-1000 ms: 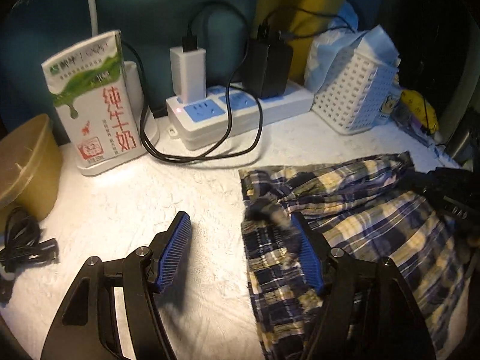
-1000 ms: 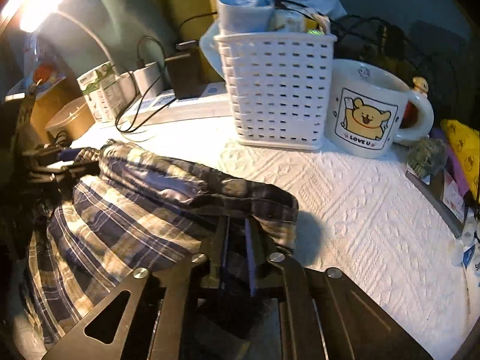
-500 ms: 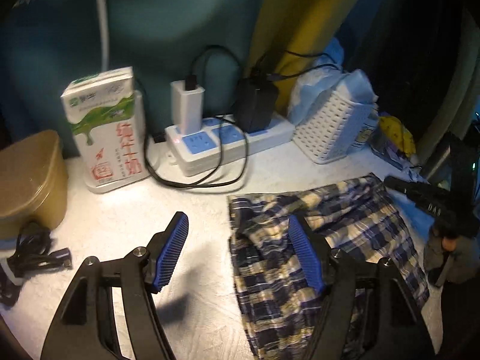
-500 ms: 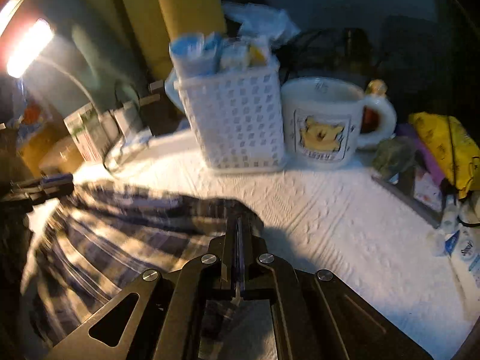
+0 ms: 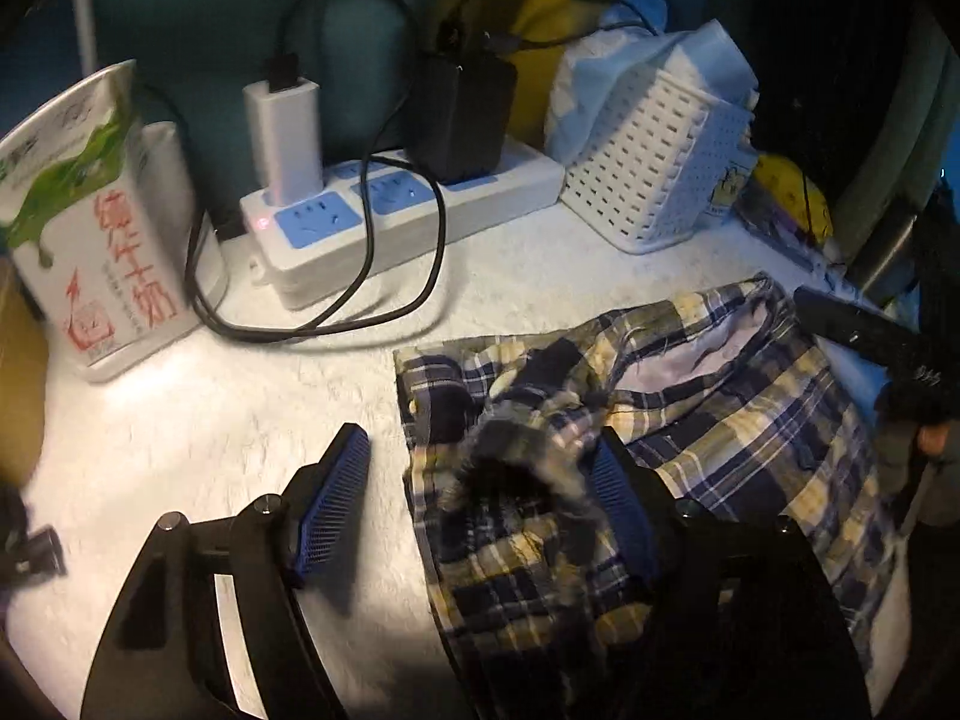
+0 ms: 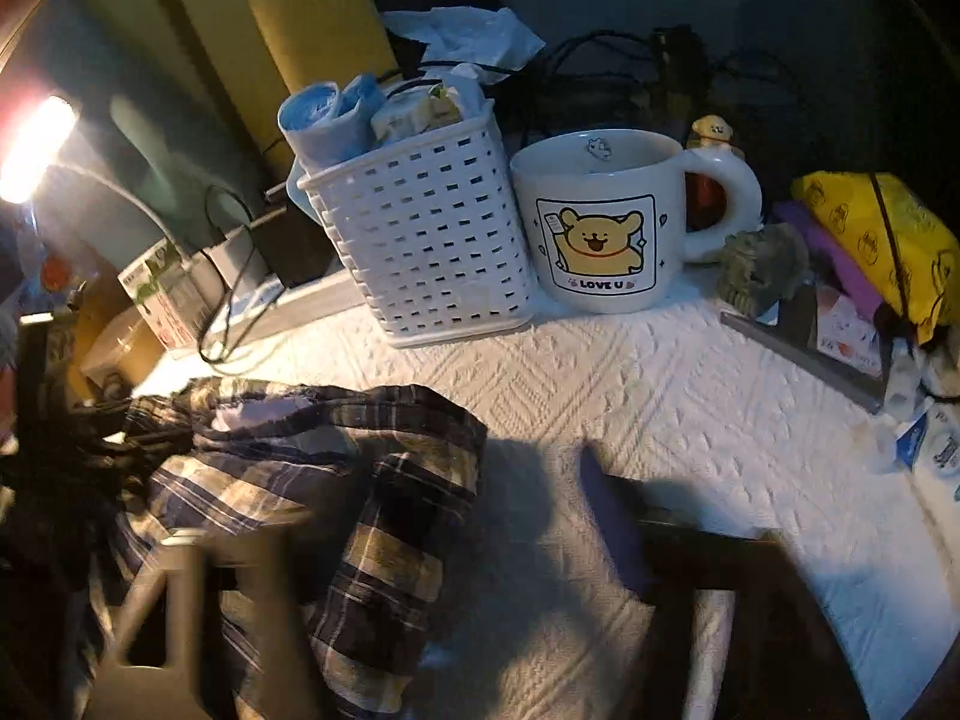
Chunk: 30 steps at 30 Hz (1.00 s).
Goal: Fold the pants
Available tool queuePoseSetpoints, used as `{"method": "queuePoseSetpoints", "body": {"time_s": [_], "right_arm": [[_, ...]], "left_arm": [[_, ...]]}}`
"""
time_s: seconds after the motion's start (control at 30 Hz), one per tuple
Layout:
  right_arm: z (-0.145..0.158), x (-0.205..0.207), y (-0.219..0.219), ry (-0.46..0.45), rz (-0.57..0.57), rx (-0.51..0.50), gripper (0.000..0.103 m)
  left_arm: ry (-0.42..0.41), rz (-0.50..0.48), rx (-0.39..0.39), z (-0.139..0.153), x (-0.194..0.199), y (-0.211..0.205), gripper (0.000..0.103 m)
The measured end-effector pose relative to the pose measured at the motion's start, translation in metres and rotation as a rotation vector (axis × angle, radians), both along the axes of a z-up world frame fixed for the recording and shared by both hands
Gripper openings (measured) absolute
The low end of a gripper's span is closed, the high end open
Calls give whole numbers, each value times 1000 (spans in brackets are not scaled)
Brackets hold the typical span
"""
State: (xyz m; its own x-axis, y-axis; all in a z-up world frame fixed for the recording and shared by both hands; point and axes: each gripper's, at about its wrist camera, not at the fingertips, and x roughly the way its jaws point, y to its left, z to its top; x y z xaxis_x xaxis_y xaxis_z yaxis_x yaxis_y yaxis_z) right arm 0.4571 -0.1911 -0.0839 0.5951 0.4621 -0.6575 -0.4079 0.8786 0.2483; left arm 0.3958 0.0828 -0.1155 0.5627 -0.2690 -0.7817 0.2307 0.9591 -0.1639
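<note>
The plaid pants (image 5: 708, 420) lie crumpled on the white textured cloth (image 5: 210, 420) covering the table, bunched into a heap with a raised fold at the near edge. The left gripper (image 5: 480, 492) is spread wide; its right blue pad sits against that raised fold while its left pad hangs over bare cloth beside the pants. In the right wrist view the pants (image 6: 336, 468) lie to the left, and the right gripper (image 6: 438, 546) is blurred but appears spread apart, its left finger over the fabric and its right finger over the cloth, gripping nothing.

Behind the pants stands a white slotted basket (image 6: 420, 240) stuffed with blue rolled bags and small packets. Just beside it is a bear mug (image 6: 606, 222), whose contents cannot be made out. A power strip (image 5: 390, 216) with two chargers plugged in and a milk carton (image 5: 90, 222) stand further left
</note>
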Motion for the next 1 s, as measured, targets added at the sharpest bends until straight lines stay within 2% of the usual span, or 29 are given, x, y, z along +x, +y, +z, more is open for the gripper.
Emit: {"method": "queuePoseSetpoints", "body": {"time_s": [0.17,0.23,0.3,0.33,0.47,0.57,0.7,0.83,1.0], "right_arm": [[1,-3,5,10,44,5,77],[-1,-4,11,20,68,-17,77],[-5,-1,17,57,94,-34,77],[-8,1,20,75,104,-39,76],[-10,2,29,75,115,-56,74],[-11,0,38,73,140,-61,51],[-9,-5,41,50,157,-63,27],[-2,-14,42,2,143,-61,18],[20,-31,45,-68,140,-62,16]], "left_arm": [[-26,-17,19,-2,4,-6,74],[-34,-34,15,-3,5,-9,66],[-27,-58,-26,-2,4,-8,45],[-19,-75,-48,-1,4,-10,39],[-33,-87,-40,-2,2,-17,30],[-41,-80,-33,1,0,-21,23],[-72,-68,-38,12,-10,-19,18],[-115,-64,-30,26,-22,-19,18],[-174,-47,-48,45,-39,-16,18]]}}
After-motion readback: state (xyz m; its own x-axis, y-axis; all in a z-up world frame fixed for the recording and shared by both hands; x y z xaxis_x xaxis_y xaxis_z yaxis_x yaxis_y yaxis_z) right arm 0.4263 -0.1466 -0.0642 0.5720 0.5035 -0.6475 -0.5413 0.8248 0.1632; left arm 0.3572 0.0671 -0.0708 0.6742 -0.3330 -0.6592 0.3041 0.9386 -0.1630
